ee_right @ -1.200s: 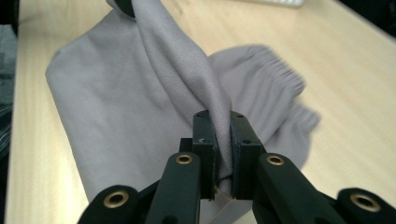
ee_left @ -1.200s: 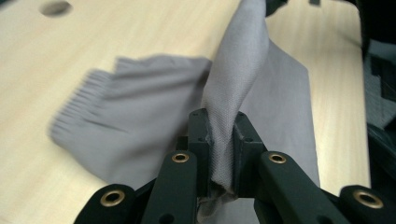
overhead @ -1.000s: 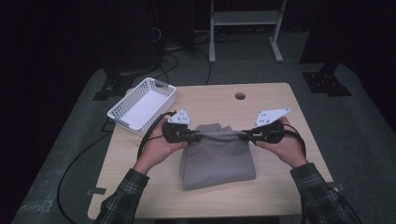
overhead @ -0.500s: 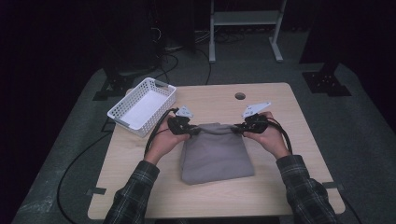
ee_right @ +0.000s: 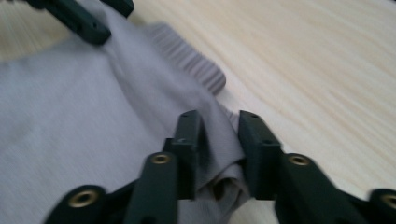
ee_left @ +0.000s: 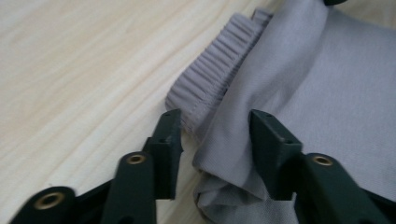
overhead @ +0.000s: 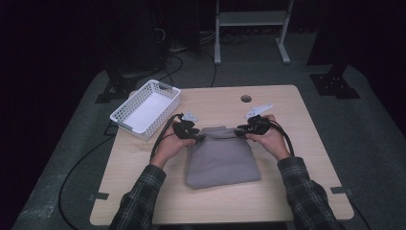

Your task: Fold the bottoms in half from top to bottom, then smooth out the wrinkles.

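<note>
A folded grey garment (overhead: 222, 160) lies on the wooden table (overhead: 297, 143). Both grippers are at its far edge, one at each corner. My left gripper (overhead: 196, 136) is at the far left corner. In the left gripper view it (ee_left: 217, 135) stands open around a loose fold of grey cloth (ee_left: 299, 93), with a gap beside one jaw and a ribbed band (ee_left: 210, 74) just ahead. My right gripper (overhead: 242, 130) is at the far right corner. In the right gripper view it (ee_right: 218, 135) is shut on a bunched fold of the garment (ee_right: 60, 107), near the ribbed band (ee_right: 191, 63).
A white plastic basket (overhead: 146, 109) stands at the table's far left corner. A round hole (overhead: 246, 98) is in the tabletop at the far middle. Black cables (overhead: 160, 139) trail from both grippers. A metal stand (overhead: 251, 28) rises from the floor beyond the table.
Both grippers have moved inward toward each other along the garment's far edge, which now looks bunched and narrower. The left jaws now stand apart around the cloth.
</note>
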